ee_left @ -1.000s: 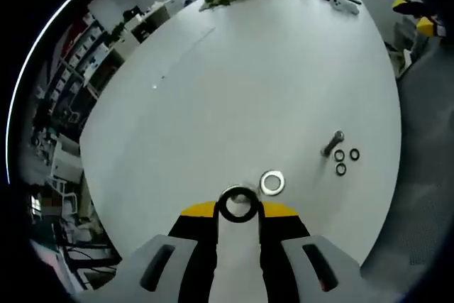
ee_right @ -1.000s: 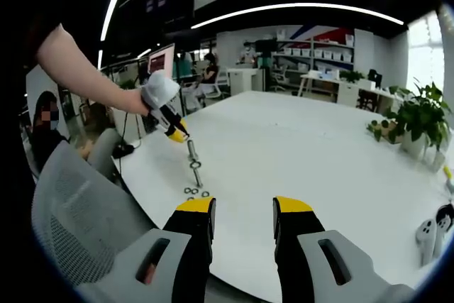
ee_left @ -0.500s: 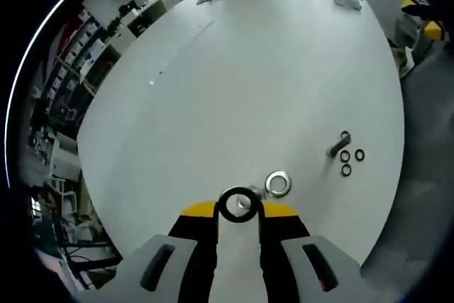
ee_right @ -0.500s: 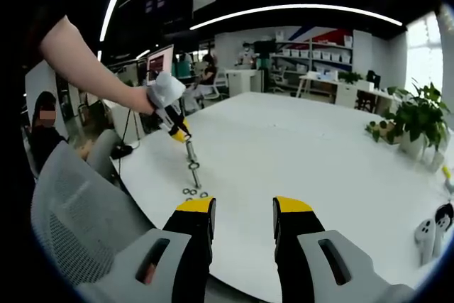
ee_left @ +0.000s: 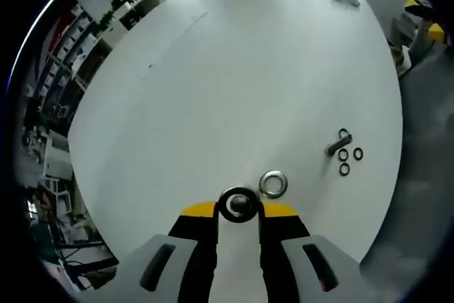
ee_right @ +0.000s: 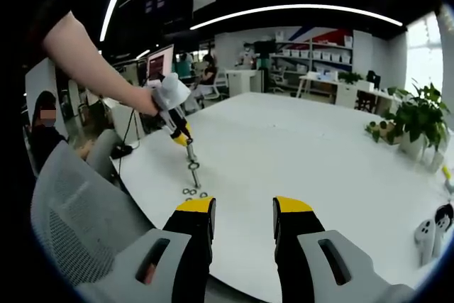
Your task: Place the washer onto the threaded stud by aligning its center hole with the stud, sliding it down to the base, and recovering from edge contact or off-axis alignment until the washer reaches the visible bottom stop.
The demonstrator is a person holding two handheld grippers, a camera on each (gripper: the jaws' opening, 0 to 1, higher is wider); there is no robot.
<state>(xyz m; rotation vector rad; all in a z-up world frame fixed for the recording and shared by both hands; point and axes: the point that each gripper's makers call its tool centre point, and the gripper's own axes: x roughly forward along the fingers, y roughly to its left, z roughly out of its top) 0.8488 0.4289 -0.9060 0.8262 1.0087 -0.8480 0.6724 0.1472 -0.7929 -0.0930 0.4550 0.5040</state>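
My left gripper (ee_left: pixel 238 207) is shut on a dark ring-shaped washer (ee_left: pixel 238 204), held low over the white table (ee_left: pixel 234 83). A silver washer (ee_left: pixel 273 184) lies flat just right of its tips. Further right, the threaded stud (ee_left: pixel 334 147) lies beside three small black rings (ee_left: pixel 344 169). In the right gripper view a person's hand holds the left gripper (ee_right: pixel 180 131) just above the silver washer (ee_right: pixel 194 167), with the stud (ee_right: pixel 198 179) and small rings (ee_right: pixel 189 191) nearer me. My right gripper (ee_right: pixel 243 208) hangs open and empty above the table's near edge.
A grey mesh chair (ee_right: pixel 78 204) stands at the table's left edge, with a seated person (ee_right: pixel 44 129) behind it. A potted plant (ee_right: pixel 418 122) and white controllers (ee_right: pixel 431 230) sit at the right. The table edge (ee_left: pixel 386 196) runs close beyond the stud.
In the right gripper view the left gripper has shifted slightly right, closer over the silver washer. Stud and rings have stayed put. The right gripper has not moved.
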